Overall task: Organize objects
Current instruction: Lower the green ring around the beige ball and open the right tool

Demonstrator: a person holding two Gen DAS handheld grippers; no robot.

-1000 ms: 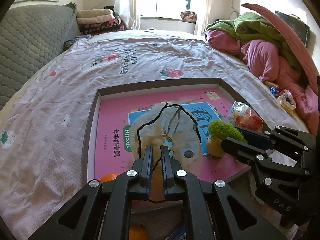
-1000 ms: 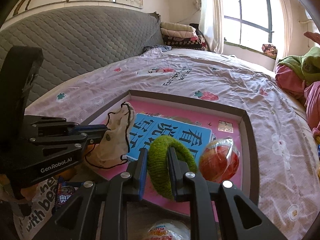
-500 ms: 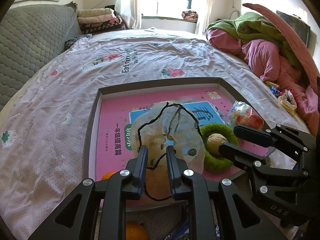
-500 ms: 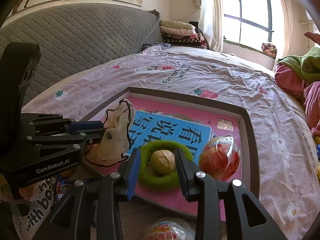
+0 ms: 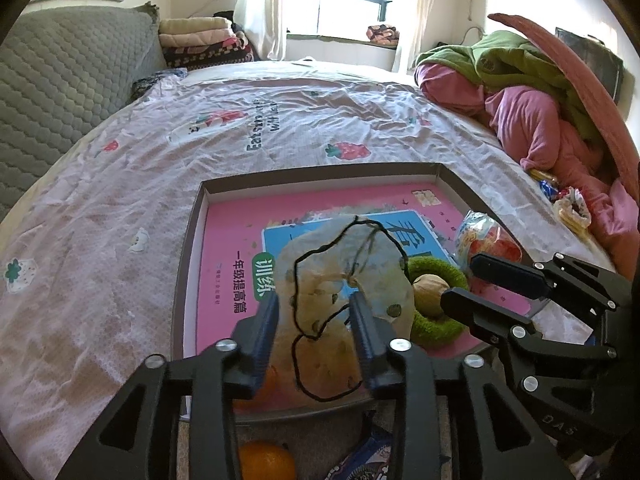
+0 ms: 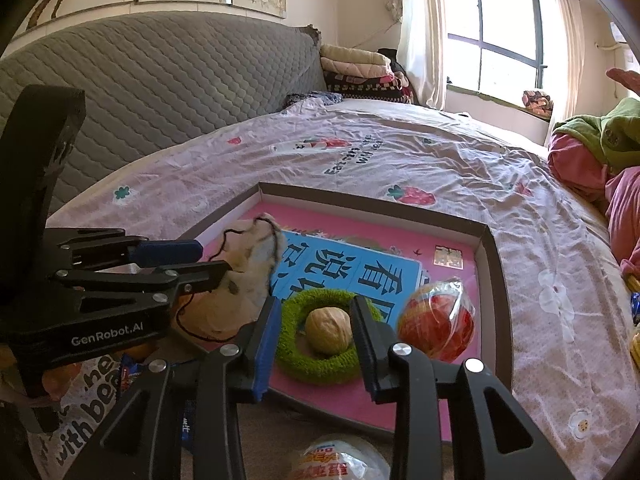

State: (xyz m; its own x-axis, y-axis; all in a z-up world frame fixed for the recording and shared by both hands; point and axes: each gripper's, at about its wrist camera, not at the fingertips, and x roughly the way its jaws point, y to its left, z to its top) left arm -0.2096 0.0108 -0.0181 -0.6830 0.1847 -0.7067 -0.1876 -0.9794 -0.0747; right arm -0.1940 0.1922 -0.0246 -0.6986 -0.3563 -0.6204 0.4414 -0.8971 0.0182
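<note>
Since a second ago the fuzzy green knitted ring has gone from standing pinched between the right gripper's fingers to lying flat on the pink bottom of the shallow cardboard tray, and the left gripper has let go of the thin beige cloth pouch with the black cord edge. The ring is now lying around a round brown walnut, near the tray's front edge. The right gripper is staying spread on both sides of the ring, its pads not pressing it. The pouch is resting on the tray just to the left of the ring, partly over the blue printed panel. The left gripper is opening its jaws, with the pouch lying loose between them. A red ball-shaped snack in clear plastic wrap is sitting just right of the ring. The tray is lying on a pale pink bedsheet with strawberry prints.
</note>
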